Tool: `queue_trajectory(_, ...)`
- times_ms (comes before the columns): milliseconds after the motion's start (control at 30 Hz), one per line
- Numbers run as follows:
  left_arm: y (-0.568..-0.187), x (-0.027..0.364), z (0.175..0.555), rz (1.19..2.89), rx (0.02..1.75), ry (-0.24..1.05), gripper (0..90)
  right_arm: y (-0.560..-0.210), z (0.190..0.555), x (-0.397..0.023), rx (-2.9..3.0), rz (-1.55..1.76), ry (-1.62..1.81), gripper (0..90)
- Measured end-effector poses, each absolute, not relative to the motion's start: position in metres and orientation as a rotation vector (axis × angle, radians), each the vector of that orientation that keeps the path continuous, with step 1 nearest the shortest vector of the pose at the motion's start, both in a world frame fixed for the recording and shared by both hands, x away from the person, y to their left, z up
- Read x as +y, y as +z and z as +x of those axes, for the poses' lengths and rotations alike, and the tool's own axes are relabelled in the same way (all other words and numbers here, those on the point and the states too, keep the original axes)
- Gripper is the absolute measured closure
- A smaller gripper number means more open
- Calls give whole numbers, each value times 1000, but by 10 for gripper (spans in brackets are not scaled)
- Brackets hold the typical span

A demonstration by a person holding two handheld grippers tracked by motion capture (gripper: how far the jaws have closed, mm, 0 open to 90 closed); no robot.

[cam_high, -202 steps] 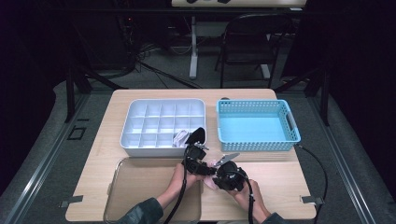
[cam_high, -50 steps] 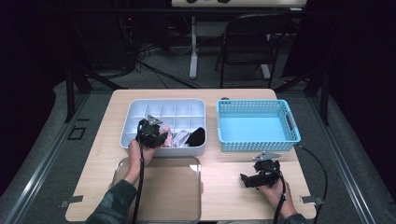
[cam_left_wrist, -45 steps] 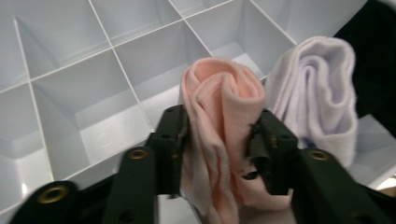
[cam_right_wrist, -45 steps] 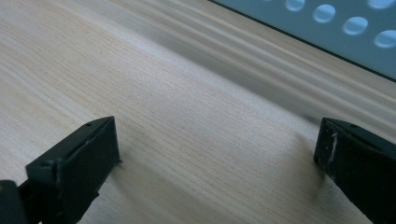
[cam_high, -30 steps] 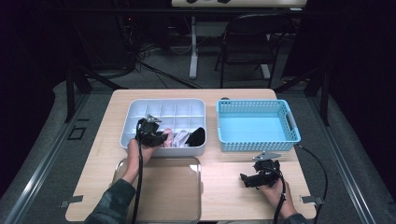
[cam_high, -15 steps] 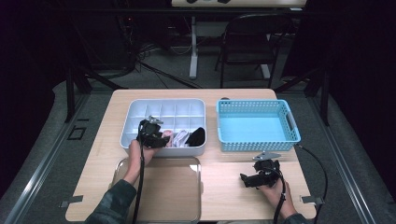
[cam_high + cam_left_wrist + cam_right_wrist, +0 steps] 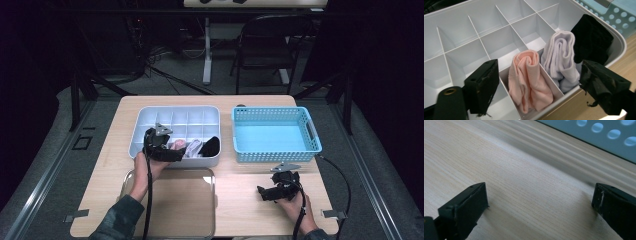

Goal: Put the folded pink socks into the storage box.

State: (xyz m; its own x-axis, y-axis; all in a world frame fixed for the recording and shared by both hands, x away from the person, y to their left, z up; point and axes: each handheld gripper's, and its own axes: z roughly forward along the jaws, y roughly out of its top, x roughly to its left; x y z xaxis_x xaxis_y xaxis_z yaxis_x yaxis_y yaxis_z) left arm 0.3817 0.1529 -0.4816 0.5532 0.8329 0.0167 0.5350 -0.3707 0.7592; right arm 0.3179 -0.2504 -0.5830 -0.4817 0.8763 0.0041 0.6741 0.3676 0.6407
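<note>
A white divided box [image 7: 172, 112] holds three rolled socks in its front row: pink [image 7: 529, 80], white [image 7: 560, 60] and black [image 7: 592, 37]. My left gripper [image 7: 540, 75] hovers over the box's near edge [image 7: 172, 149]. Its jaws have just been opening and now stand wide on either side of the pink sock [image 7: 177, 145] without pressing it. The sock sits upright in its own compartment. My right gripper [image 7: 264, 192] rests low over bare wood in front of the blue basket [image 7: 274, 131], open [image 7: 539, 200] with nothing between its jaws.
A clear shallow lid [image 7: 170, 200] lies on the table in front of the box. The blue basket's perforated wall [image 7: 599, 135] is close beyond the right gripper. Most of the box's back compartments [image 7: 499, 22] hold nothing. A folding chair [image 7: 265, 45] stands behind the table.
The left gripper has let go of the pink sock and pulled back and up a little from it; the sock stays in its compartment. The right hand has kept still.
</note>
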Motion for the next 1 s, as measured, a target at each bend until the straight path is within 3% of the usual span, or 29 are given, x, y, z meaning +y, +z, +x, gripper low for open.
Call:
queue_trajectory(533, -480, 206, 327, 1997, 1138, 576, 5, -583, 318, -251, 2300, 1360, 834, 0)
queue_trajectory(1000, -517, 274, 286, 1957, 1296, 564, 9, -583, 318, -251, 2299, 1361, 833, 0)
